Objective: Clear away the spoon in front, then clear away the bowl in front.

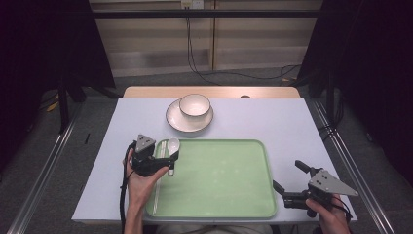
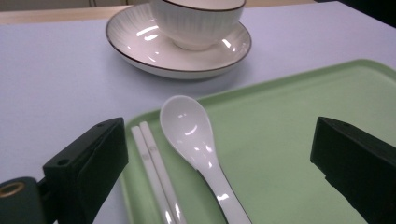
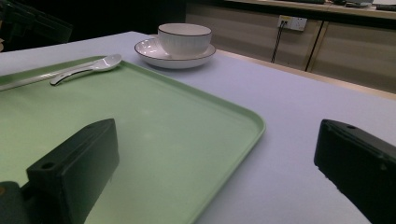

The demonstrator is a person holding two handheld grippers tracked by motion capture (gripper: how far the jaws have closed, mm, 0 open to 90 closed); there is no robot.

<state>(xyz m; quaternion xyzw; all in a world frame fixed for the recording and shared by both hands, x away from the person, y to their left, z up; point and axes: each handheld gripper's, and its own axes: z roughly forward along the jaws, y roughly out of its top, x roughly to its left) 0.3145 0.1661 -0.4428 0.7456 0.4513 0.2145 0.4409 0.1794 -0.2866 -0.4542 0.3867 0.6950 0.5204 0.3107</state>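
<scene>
Two things lie along the left edge of the green tray (image 1: 219,180): a white ceramic spoon (image 2: 196,144) and, touching its left side, a pair of white chopsticks (image 2: 156,172). Seen from the left gripper view, the spoon lies bowl-up with its bowl toward the far corner of the tray and its handle running back toward the camera, and the chopsticks lie side by side just inside the tray's raised rim. The left tongs (image 1: 168,158) hover over the handle end of the spoon with their jaws spread wide, one to each side of the spoon and chopsticks and touching neither; nothing is gripped. The right tongs (image 1: 287,176) sit near the tray's right edge, low over the pale worktop (image 1: 292,122), also wide apart with nothing between them; in the right gripper view one jaw stands over the tray and the other over the bare worktop. Beyond the tray, near the far edge of the worktop, a white bowl (image 1: 195,105) with a dark rim stands on a matching saucer (image 1: 178,122), well apart from both tongs.
</scene>
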